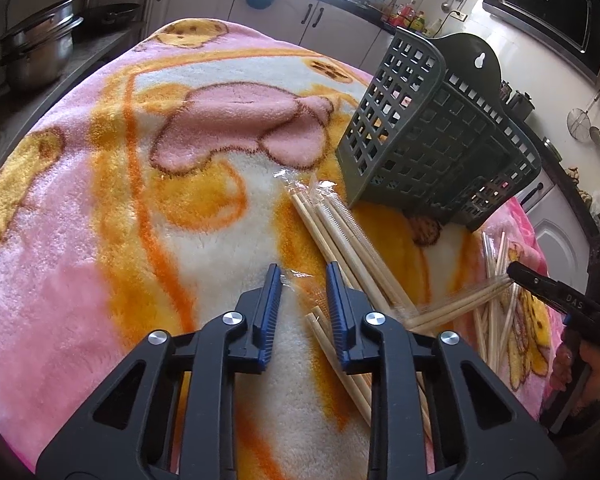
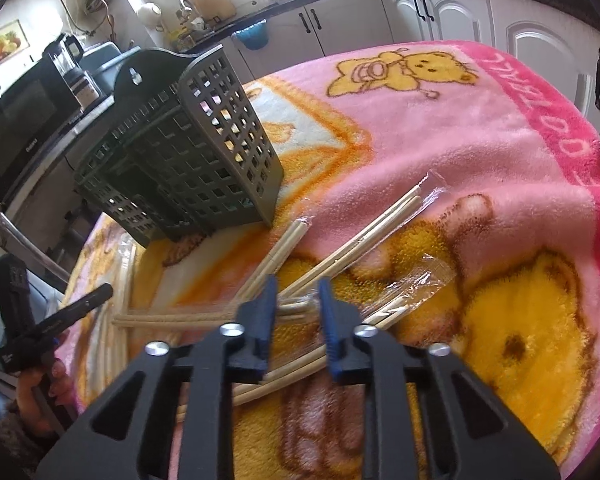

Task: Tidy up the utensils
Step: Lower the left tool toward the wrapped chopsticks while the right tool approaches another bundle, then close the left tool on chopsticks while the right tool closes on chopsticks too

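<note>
Your left gripper (image 1: 300, 280) hides the near ends of the chopsticks (image 1: 340, 364) beneath it. In the right wrist view the wrapped chopsticks (image 2: 296, 306) between your right gripper's (image 2: 298, 294) jaws are smeared — you cannot tell whether the pads touch them. The tabletop stays wholly hidden under the blanket (image 1: 100, 200), and the basket's (image 1: 428, 140) inside is too dark to read.

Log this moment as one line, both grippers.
left gripper: open over wrapped chopsticks | right gripper: shut on wrapped pair | basket: standing on blanket
</note>
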`<state>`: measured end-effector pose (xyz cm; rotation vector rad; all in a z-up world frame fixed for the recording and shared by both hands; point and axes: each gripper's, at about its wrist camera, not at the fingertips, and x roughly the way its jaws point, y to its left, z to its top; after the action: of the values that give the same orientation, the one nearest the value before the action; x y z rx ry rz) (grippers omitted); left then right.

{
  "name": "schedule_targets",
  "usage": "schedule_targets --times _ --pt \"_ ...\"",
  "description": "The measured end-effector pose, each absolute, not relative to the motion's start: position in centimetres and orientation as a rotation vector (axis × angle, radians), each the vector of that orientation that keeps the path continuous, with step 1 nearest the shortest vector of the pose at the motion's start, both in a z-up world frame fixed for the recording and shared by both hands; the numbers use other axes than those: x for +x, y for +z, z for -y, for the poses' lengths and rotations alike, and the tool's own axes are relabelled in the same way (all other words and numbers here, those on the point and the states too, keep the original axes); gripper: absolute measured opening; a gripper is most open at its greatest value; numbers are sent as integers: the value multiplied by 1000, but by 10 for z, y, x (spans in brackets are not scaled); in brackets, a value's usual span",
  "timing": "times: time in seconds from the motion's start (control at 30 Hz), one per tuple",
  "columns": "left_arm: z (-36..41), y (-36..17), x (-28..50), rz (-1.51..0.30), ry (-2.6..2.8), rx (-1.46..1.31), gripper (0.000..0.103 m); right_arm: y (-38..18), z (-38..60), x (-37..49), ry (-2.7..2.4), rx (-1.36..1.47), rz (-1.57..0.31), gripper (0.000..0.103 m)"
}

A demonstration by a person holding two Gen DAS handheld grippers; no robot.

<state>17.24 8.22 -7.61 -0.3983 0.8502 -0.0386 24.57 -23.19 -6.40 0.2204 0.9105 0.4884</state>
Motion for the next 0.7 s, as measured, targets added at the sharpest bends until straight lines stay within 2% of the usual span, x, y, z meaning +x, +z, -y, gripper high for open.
schedule_targets --times 0.07,0.27,0.7 --pt "-82 -76 172 -850 -38 -395 14 -59 232 243 500 231 -898 4" --pt "-85 -76 170 -837 -63 -412 1 -35 228 229 542 214 -824 3" --pt "-92 -35 149 -723 -110 -432 1 34 205 201 641 125 -637 2"
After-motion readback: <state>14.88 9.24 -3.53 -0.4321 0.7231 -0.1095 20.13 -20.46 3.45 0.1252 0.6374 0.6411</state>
